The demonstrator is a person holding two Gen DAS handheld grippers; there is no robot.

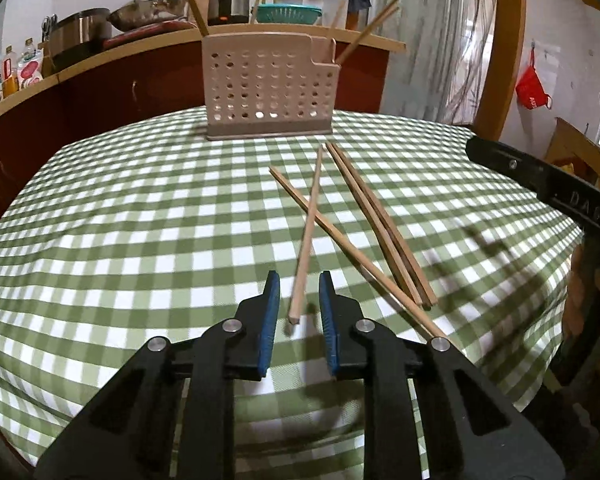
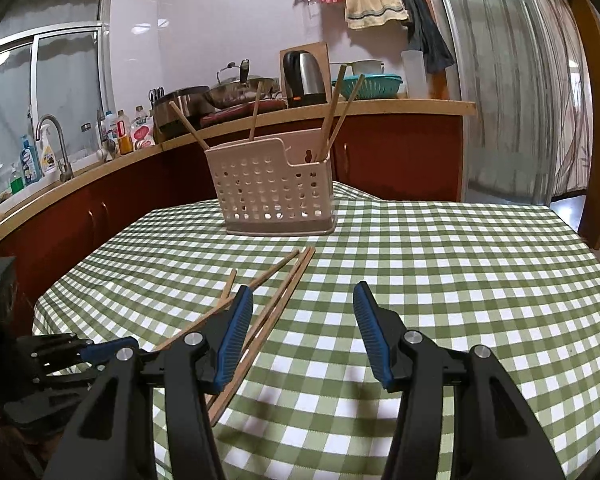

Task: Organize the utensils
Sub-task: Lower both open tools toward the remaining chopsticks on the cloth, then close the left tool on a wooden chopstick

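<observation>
Four chopsticks (image 1: 364, 216) lie loose on the checked table (image 1: 140, 220), near the holder (image 1: 268, 84), which already has some standing in it. They look light, stiff, thin and smooth, so likely to roll or pivot; best pinched near one end. Left gripper (image 1: 299, 312) is narrowed around one chopstick's (image 1: 306, 240) near end, pads not yet touching. Right gripper (image 2: 302, 334) hangs half open, empty.

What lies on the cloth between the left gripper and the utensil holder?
In the left wrist view, four loose chopsticks lie on the checked cloth between the left gripper and the utensil holder; nothing else.
</observation>
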